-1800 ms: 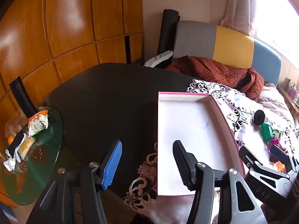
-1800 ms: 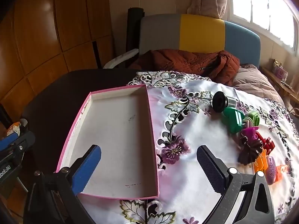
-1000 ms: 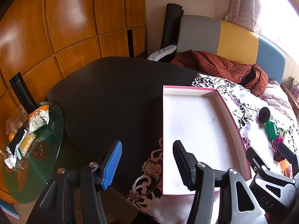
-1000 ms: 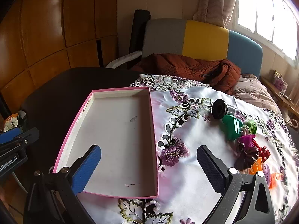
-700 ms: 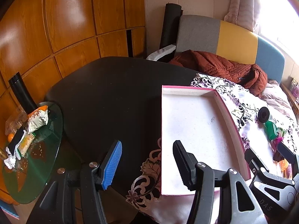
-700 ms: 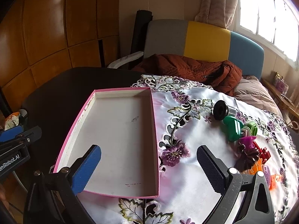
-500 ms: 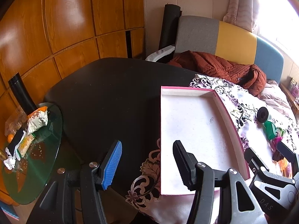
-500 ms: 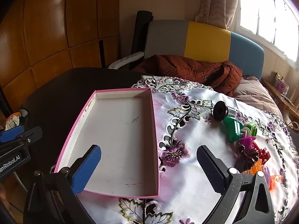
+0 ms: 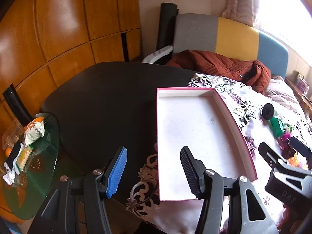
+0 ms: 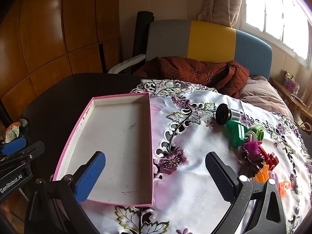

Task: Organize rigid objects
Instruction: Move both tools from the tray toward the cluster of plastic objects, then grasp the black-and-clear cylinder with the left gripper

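Note:
An empty pink box (image 10: pixel 117 136) with a white inside lies on the flowered tablecloth (image 10: pixel 195 185). To its right sits a cluster of small rigid items: a black eyepiece (image 10: pixel 224 114), a green plastic piece (image 10: pixel 236 132), a magenta piece (image 10: pixel 252 146), a dark flower clip (image 10: pixel 251 161), and red (image 10: pixel 270 159) and orange (image 10: pixel 262 175) clips. My right gripper (image 10: pixel 156 175) hangs open above the box's near right edge, holding nothing. My left gripper (image 9: pixel 153 171) is open over the near left edge of the pink box (image 9: pixel 191 132), also with nothing in it.
The cloth covers the right part of a black round table (image 9: pixel 107 101). A glass side table (image 9: pixel 29 156) with snack packets stands low on the left. Behind are a sofa (image 10: pixel 210 39) with a rust jacket (image 10: pixel 195 68), a black roll (image 10: pixel 141 33) and wooden wall panels.
The left wrist view has swung slightly, so the box sits a little further left in it. Both grippers stay open, and nothing on the table has moved.

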`<state>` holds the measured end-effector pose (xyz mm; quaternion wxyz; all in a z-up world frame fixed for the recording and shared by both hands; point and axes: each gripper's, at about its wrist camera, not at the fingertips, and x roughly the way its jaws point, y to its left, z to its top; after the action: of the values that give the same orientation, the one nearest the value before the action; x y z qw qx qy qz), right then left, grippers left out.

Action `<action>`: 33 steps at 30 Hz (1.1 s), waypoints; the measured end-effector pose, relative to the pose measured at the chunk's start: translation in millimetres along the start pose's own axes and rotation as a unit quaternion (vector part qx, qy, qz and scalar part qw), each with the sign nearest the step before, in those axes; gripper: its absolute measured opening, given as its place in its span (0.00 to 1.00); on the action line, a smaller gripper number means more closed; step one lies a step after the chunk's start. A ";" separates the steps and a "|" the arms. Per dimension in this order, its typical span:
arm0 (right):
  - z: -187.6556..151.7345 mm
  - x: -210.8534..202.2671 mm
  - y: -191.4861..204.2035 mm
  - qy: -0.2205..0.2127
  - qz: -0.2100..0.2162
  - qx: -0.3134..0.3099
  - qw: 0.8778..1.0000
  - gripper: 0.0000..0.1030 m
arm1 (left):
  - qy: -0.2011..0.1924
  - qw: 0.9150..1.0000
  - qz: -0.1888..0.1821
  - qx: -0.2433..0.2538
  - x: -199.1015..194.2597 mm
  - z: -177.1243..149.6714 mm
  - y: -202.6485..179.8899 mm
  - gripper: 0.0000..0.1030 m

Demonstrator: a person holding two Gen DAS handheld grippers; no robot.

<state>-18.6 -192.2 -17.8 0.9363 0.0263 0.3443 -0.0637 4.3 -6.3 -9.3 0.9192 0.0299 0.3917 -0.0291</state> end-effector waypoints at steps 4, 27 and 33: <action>3.4 -1.7 -17.0 -0.003 -0.012 0.009 1.000 1.00 | -0.001 1.000 -0.017 0.016 0.0 0.0 -7.3 0.56; -10.1 9.6 -285.0 0.032 -0.151 0.261 0.953 1.00 | 0.077 0.962 -0.234 0.117 23.1 18.8 -118.6 0.56; -9.1 1.2 -293.2 0.012 -0.133 0.289 0.948 1.00 | 0.113 0.949 -0.260 0.139 48.0 42.5 -165.7 0.56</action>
<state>-63.8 -481.9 -27.2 0.8674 0.2507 0.3226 -0.2840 55.3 -176.1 -19.9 0.8162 0.0579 0.4789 -0.3182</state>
